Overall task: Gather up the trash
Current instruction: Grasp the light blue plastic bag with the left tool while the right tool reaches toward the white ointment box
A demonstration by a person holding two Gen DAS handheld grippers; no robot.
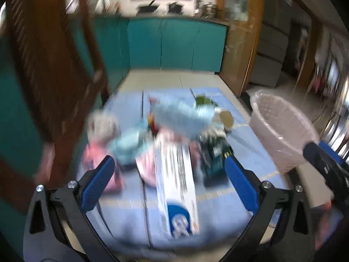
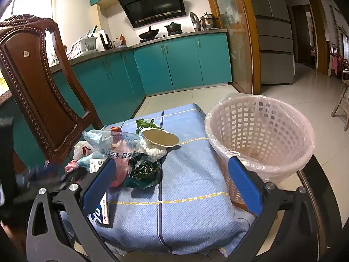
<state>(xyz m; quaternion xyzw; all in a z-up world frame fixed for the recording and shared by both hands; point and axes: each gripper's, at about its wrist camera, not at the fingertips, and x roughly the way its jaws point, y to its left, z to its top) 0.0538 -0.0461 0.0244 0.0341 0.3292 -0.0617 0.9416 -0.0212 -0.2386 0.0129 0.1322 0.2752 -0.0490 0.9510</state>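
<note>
A heap of trash lies on a blue cloth-covered table (image 2: 189, 181): a clear printed plastic bag (image 2: 113, 142), a dark green wrapper (image 2: 144, 170), a white lid with a tan inside (image 2: 160, 138), green leaves (image 2: 146, 123) and a long white box (image 1: 176, 179). A pink lined basket (image 2: 259, 135) stands at the table's right edge. My left gripper (image 1: 170, 163) is open just above the white box, in a blurred view. My right gripper (image 2: 172, 170) is open over the table, between the heap and the basket. The left gripper's dark body (image 2: 43, 174) shows blurred at the left.
A carved wooden chair (image 2: 43, 83) stands left of the table. Teal kitchen cabinets (image 2: 181, 63) run along the far wall, with pots on the counter. A grey fridge (image 2: 274, 43) and an open tiled floor (image 2: 305, 91) lie to the right.
</note>
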